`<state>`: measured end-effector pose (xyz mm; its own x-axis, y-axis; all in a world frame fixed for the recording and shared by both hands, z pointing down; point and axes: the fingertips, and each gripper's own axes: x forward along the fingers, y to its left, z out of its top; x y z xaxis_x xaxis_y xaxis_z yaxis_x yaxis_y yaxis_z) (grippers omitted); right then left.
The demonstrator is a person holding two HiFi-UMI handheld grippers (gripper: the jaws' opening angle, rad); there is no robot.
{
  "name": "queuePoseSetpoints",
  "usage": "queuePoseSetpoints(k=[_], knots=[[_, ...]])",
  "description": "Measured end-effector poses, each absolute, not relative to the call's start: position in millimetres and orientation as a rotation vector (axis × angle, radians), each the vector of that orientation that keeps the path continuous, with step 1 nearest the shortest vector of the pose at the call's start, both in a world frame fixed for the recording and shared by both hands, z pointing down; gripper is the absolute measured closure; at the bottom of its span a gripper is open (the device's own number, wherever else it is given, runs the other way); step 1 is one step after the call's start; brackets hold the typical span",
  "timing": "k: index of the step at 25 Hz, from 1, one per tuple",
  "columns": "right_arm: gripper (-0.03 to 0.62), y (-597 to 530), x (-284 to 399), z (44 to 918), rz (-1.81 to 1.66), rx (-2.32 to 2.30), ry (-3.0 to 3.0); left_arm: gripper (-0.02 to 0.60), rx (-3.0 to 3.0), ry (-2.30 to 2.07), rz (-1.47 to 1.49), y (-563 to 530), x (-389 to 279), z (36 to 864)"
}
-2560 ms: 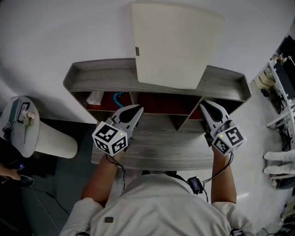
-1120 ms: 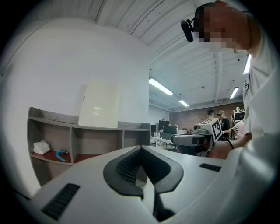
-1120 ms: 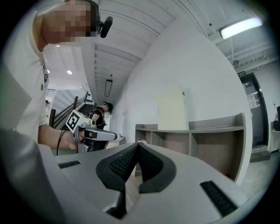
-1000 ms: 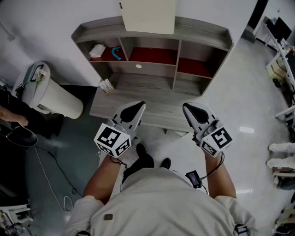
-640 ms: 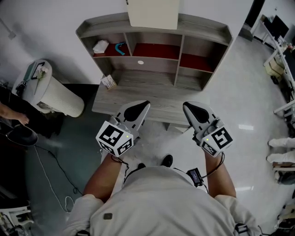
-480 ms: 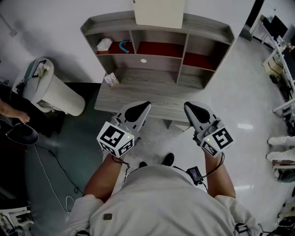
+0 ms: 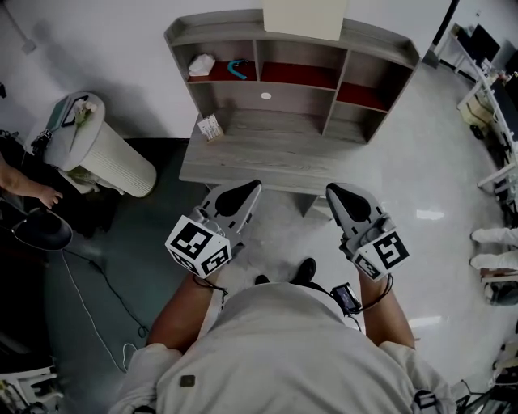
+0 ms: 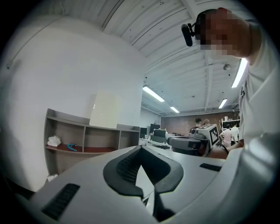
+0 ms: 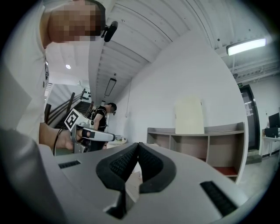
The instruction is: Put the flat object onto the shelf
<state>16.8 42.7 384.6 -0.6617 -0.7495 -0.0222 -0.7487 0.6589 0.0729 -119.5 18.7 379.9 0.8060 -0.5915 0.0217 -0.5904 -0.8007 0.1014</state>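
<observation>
Honestly, not much left to do here as far as I can tell, so the risks are mostly about knocking over what's done. Closest in, the left gripper (image 7: 237, 196) and right gripper (image 7: 344, 199) are both held low in front of the body. Each gripper view shows the pads pinched together with nothing between them, so both are empty. They hang over bare floor, clear of the desk (image 7: 251, 162) and not touching it. Off to the left there's a bin (image 7: 105, 158) and a loose cable (image 7: 93, 279) on the dark floor. A careless step that way could snag a foot. Further out, a small card (image 7: 210, 128) sits at the desk's left edge, and a swing of the left gripper could flick it off. Beyond that is the shelf (image 7: 218, 26), with a white wad (image 7: 201, 65) and a teal thing (image 7: 237, 66) in its left cubby. The flat object (image 7: 303, 16) is on the very top, standing upright against the wall rather than lying flat. That's the bit I'd worry about. My guess is it only rests on its bottom edge, so a bump to the desk or shelf could slide the edge forward and bring it down. I can't tell how much of a lean it has.
</observation>
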Motion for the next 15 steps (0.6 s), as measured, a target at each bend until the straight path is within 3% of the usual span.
queuePoseSetpoints(k=[15], knots=[[0.576,97,-54,399,-0.078,1.306,-2.844,0.568,2.942,-0.906,0.023,69,-176,392]])
